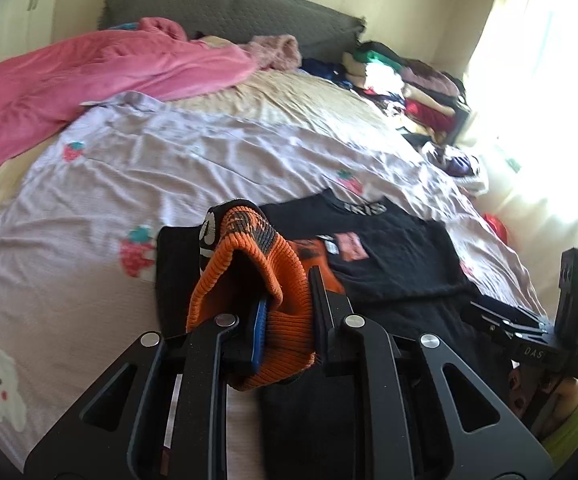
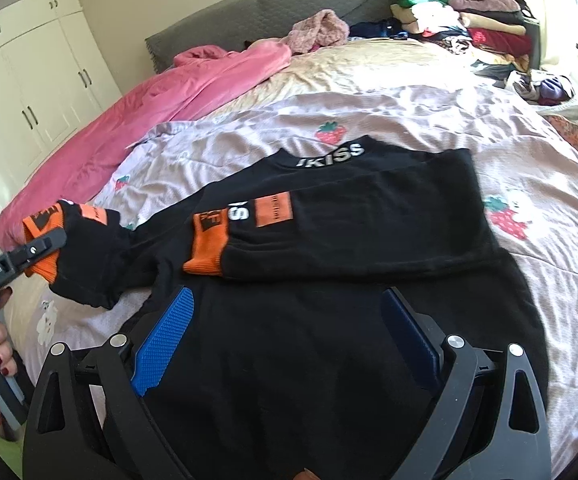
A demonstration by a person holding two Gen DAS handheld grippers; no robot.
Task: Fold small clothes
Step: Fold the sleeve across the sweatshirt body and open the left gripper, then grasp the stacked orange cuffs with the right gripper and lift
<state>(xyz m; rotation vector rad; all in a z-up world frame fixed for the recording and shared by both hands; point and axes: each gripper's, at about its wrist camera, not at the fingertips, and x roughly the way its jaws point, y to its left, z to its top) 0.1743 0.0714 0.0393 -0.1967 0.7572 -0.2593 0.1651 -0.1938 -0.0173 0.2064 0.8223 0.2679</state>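
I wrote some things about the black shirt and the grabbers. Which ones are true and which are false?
1. The left gripper pinches an orange cuff. True.
2. The right gripper squeezes the shirt. False: its jaws stand wide open, with nothing clamped between them.
3. One sleeve already lies folded across the shirt. True.
4. The shirt lies on a wooden table. False: it lies on a bed sheet printed with strawberries.
5. The blanket bunched beside the sheet is green. False: it is pink.
6. A pile of clothes sits at the far end of the bed. True.
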